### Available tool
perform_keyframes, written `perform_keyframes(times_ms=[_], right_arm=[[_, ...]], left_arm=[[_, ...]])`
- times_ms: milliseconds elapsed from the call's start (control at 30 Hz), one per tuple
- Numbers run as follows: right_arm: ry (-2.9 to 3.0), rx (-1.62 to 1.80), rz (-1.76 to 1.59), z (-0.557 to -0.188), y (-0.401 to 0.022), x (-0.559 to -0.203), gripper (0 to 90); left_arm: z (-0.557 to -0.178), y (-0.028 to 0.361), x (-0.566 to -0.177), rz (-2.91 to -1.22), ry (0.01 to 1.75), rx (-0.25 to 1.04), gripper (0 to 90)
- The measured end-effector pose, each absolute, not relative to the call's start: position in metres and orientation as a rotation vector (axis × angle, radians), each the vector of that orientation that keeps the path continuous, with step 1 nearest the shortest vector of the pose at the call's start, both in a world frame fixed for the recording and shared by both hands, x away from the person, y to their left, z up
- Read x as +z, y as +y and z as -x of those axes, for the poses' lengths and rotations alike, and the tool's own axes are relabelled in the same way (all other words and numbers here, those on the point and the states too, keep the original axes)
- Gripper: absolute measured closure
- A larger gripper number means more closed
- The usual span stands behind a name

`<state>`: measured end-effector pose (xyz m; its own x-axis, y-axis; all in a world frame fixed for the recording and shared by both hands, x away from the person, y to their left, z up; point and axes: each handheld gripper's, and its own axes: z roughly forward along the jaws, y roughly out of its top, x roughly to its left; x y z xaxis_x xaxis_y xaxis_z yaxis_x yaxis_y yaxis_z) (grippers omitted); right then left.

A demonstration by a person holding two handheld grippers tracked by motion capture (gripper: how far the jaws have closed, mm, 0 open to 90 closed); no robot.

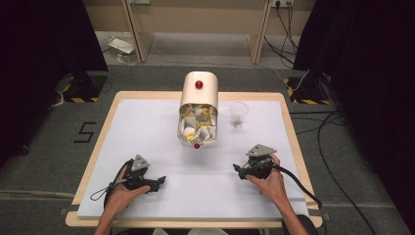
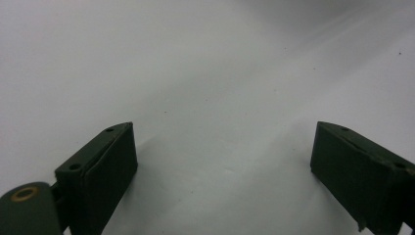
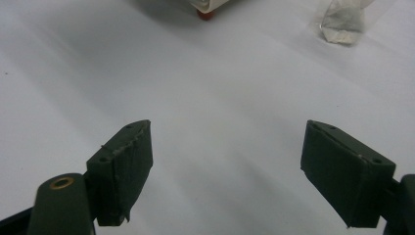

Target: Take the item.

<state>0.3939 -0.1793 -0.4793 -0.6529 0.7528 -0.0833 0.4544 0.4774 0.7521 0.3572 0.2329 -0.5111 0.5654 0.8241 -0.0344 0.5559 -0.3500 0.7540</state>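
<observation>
Both hand-held grippers, left [image 1: 157, 183] and right [image 1: 238, 170], are held wide open, empty, on the table [image 1: 147, 122]. Beyond them a tea-bag container [image 1: 198, 110] is seen.

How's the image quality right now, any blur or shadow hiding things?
High view: even light, table sharp, dark curtains at the sides. Left gripper view: soft focus, left gripper throws faint shadows on the white sheet. Right gripper view: the clear cup at the top edge is blurred.

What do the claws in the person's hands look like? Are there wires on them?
Each claw, left and right, is black with a grey three-cornered plate on top and a black cable trailing back. Up close, the jaws are dark, blocky pads with small screw holes, plus a brass-ringed hole on the arm at lower left. The forearms are bare, with no sleeves.
</observation>
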Motion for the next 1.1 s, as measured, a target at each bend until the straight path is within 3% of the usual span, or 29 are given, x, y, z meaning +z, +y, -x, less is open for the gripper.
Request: perform_keyframes(times_ms=[1100], right_arm=[[2.407,0.956,-1.02,-0.363,-0.187,-0.489,20.1]], left_arm=[[-0.357,0.233,-0.511,-2.053,1.102,0.459,9.2]])
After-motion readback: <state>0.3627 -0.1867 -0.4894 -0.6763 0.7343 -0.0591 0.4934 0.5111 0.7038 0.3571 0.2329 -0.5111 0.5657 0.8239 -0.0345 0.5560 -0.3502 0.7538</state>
